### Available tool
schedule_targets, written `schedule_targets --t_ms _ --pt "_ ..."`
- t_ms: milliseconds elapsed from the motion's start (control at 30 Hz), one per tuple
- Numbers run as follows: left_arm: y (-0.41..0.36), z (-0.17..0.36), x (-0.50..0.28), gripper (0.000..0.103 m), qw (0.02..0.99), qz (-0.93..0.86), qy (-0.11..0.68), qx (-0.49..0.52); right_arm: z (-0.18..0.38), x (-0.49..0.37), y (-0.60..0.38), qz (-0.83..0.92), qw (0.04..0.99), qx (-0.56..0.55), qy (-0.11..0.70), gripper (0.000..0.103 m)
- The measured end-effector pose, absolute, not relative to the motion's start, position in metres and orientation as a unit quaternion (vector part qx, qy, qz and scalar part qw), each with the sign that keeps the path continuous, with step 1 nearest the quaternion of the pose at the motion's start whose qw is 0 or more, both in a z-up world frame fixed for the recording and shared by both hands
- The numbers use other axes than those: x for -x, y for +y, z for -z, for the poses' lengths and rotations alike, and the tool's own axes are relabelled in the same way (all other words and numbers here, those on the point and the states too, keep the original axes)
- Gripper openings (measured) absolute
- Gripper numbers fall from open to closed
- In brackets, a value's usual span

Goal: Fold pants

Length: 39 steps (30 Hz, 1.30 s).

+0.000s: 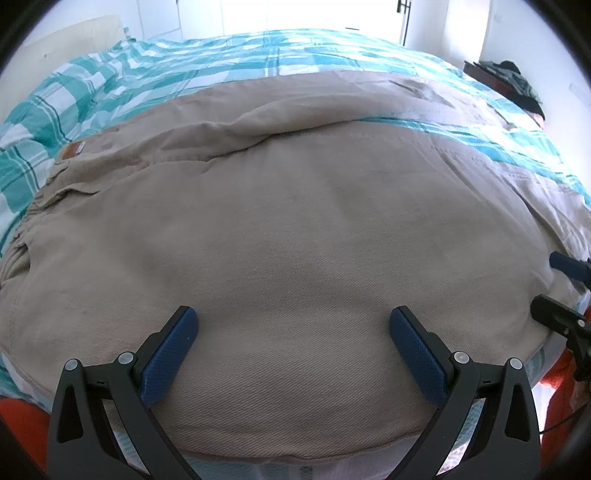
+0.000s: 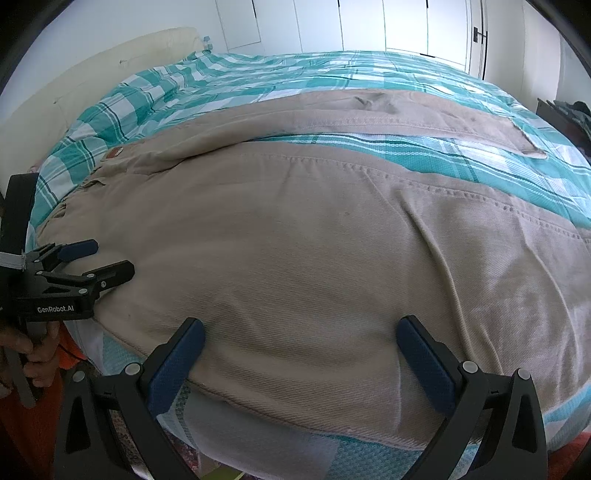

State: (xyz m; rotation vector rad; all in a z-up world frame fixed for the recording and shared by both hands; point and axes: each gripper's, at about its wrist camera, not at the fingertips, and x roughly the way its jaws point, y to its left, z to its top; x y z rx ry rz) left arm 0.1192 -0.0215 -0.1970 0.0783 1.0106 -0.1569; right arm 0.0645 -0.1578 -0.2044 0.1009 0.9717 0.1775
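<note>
Beige pants [image 1: 288, 229] [image 2: 295, 236] lie spread flat on the bed, waistband to the left with a brown label [image 1: 73, 150] [image 2: 112, 153], the two legs running right with a strip of bedcover between them. My left gripper [image 1: 293, 325] hovers open over the near leg by the seat, nothing between its blue pads. My right gripper [image 2: 300, 334] is open too, low over the near edge of the same leg, further right. The left gripper [image 2: 103, 258] also shows at the left of the right wrist view, open; the right gripper's fingers [image 1: 569, 269] show at the right edge of the left wrist view.
A teal and white checked bedcover [image 1: 155, 70] [image 2: 207, 81] covers the bed. A cream headboard [image 2: 110, 70] stands at the left, white cupboard doors [image 2: 369, 26] behind. Dark clothes on a side table [image 1: 517, 81] sit at the far right. A hand [image 2: 33, 354] holds the left gripper's handle.
</note>
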Motion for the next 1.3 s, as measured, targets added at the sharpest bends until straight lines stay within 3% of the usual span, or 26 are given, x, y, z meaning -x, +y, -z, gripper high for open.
schedule_targets --t_ms 1133,1300 --pt "-0.020 0.196 -0.123 0.102 0.865 0.085 0.494 -0.040 0.202 -0.063 -0.153 -0.075 0.880 -0.034 0.468 0.103" --pt "-0.009 0.160 -0.133 0.102 0.846 0.097 0.524 0.010 0.191 -0.069 -0.153 -0.071 0.855 -0.031 0.512 0.103"
